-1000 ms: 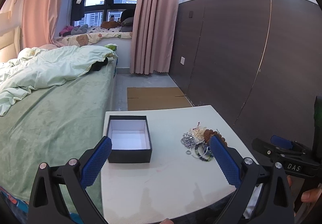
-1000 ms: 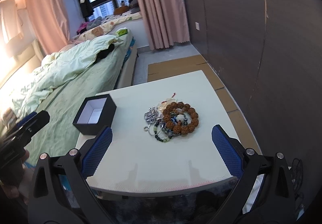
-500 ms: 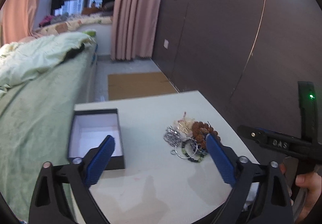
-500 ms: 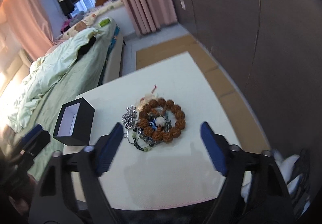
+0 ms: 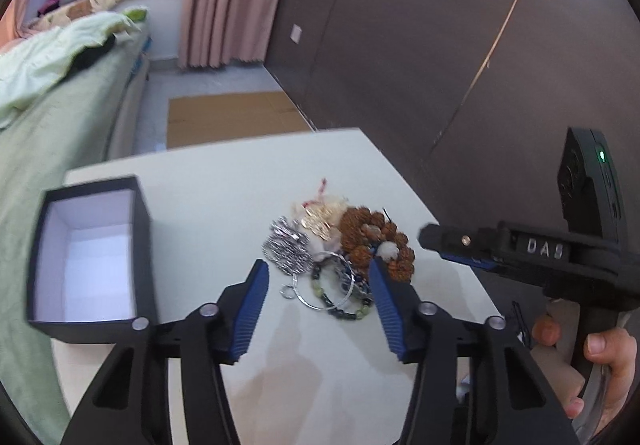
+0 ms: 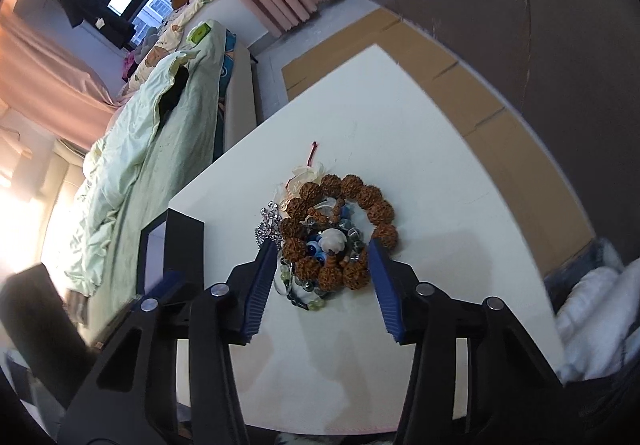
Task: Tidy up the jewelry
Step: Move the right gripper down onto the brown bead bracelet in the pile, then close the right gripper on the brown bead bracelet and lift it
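Observation:
A pile of jewelry (image 5: 336,249) lies on the white table (image 5: 224,189): a brown bead bracelet (image 6: 344,221), a silver chain (image 5: 286,245), gold pieces and a green bead bracelet (image 5: 344,307). An open black box (image 5: 88,257) with a white inside stands to the left of the pile. My left gripper (image 5: 318,277) is open, its fingers either side of the near edge of the pile, above it. My right gripper (image 6: 322,257) is open and straddles the brown bracelet from the near side. The right gripper also shows in the left wrist view (image 5: 520,249).
A bed with green covers (image 5: 60,93) runs along the table's left side. A dark panelled wall (image 5: 460,45) is on the right. Cardboard (image 5: 232,117) lies on the floor beyond the table. The table's near edge (image 6: 340,425) is close below my grippers.
Both grippers have moved forward and down toward the jewelry pile, and their fingers have narrowed. The right wrist view has tilted to the left. The jewelry and box have not moved.

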The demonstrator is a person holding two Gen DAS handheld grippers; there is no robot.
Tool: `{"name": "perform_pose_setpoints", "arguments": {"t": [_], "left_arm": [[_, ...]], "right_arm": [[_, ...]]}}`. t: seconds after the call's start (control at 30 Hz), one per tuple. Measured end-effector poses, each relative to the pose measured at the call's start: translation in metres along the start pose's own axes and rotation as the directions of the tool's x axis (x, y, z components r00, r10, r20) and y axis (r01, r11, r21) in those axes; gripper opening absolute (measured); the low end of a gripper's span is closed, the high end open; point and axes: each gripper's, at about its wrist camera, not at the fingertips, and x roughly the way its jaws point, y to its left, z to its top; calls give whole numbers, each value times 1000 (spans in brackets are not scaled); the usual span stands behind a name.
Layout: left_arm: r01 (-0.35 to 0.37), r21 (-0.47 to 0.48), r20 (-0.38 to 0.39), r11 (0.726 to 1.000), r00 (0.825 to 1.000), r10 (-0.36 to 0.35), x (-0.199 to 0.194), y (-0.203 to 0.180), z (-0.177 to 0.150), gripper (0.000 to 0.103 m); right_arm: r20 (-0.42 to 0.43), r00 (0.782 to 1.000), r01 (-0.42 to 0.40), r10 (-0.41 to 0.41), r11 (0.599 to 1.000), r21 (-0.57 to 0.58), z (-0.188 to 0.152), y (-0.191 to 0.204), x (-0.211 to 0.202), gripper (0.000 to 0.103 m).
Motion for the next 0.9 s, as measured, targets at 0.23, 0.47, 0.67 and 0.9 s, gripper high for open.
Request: {"name": "perform_pose_setpoints", "arguments": {"t": [0.23,0.47,0.67,0.9], "left_arm": [[68,-5,-103,998,992,-68,39,-7,-6,36],[77,8,-183,997,980,-74,73,-10,-10,27],[103,16,-215,995,972,-97,86,-12,-9,12],[109,-6,-203,994,973,-108,78,-3,-1,0]], "right_arm": [[-46,999,-15,16,1000,21,8,0,18,46],[-26,998,50,-48,997,59,19,-12,19,46],[-25,987,158,-156,984,79,26,-29,21,45],[-96,977,195,-192,980,26,23,-25,43,29]]}}
